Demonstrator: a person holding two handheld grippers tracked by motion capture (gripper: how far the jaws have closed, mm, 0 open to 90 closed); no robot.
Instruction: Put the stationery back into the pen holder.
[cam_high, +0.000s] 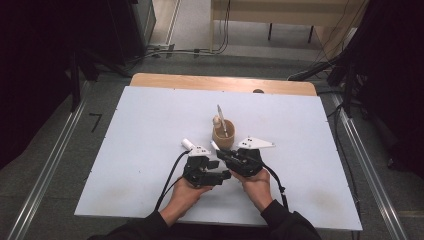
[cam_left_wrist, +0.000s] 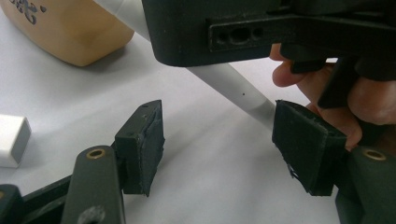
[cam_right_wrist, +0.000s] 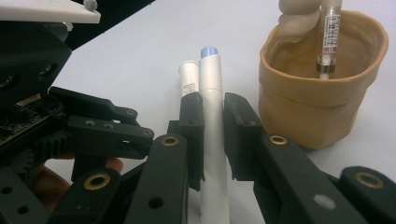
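A white pen (cam_right_wrist: 212, 116) with a bluish tip lies clamped between the jaws of my right gripper (cam_right_wrist: 212, 135), which is shut on it and points toward the tan cup (cam_right_wrist: 322, 93). In the high view the right gripper (cam_high: 222, 154) sits just in front of the cup (cam_high: 223, 135). My left gripper (cam_left_wrist: 224, 144) stands open right beside it. The pen's rear end (cam_left_wrist: 243, 91) reaches between the left jaws and comes close to the right pad (cam_left_wrist: 303, 144). A white cap (cam_right_wrist: 189, 77) lies on the table beside the pen. The cup holds an upright marker (cam_right_wrist: 329, 32) and a beige object.
Both hands rest on a white board (cam_high: 150, 125) that covers a wooden table (cam_high: 200, 80). The cap (cam_high: 187, 143) lies left of the cup. Metal rails, cables and dark curtains surround the table on the floor.
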